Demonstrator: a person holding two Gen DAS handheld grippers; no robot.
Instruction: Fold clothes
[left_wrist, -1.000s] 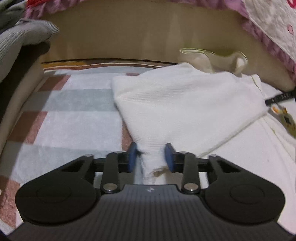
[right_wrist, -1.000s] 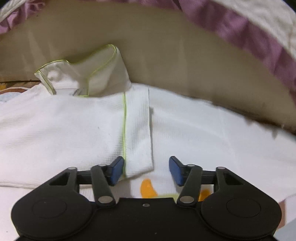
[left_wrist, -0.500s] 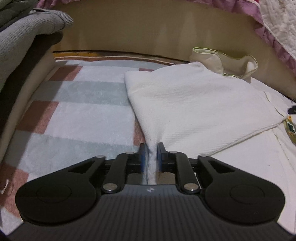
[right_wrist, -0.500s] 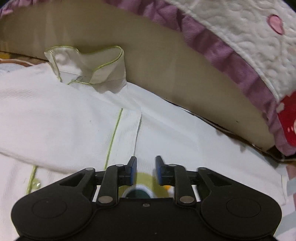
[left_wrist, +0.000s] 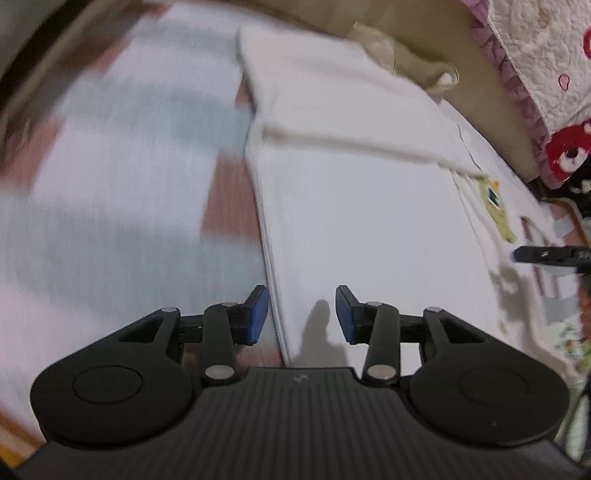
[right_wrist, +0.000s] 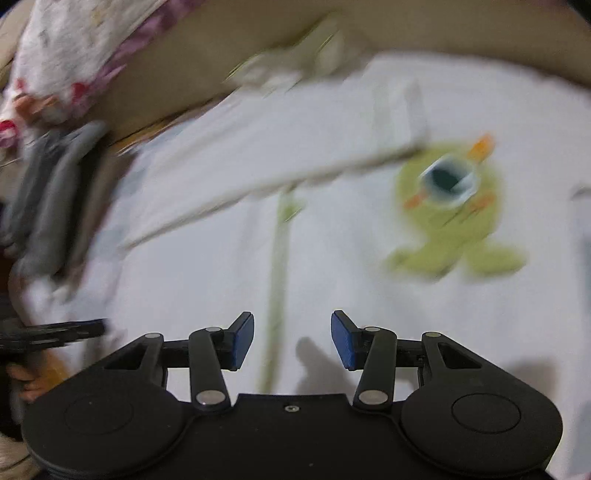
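A white shirt (left_wrist: 362, 206) lies flat on the bed, one sleeve folded across its upper part. Its green cartoon print (right_wrist: 454, 218) and a thin green trim line (right_wrist: 277, 258) show in the right wrist view, both blurred by motion. My left gripper (left_wrist: 301, 314) is open and hovers over the shirt's left edge, holding nothing. My right gripper (right_wrist: 291, 339) is also open, above the shirt's front near the trim line, with nothing between its pads. The other gripper's black tip (left_wrist: 546, 254) pokes in at the right of the left wrist view.
A checked bed cover (left_wrist: 122, 177) in white, grey-blue and brown lies under the shirt. A beige padded wall (right_wrist: 229, 55) runs behind it. A quilted pink-edged blanket (left_wrist: 543, 62) is at the far right, and grey clothing (right_wrist: 51, 199) is heaped at the left.
Both grippers have let go of the shirt and opened. Both have lifted and pulled back fast, so more of the flat shirt and its print now shows.
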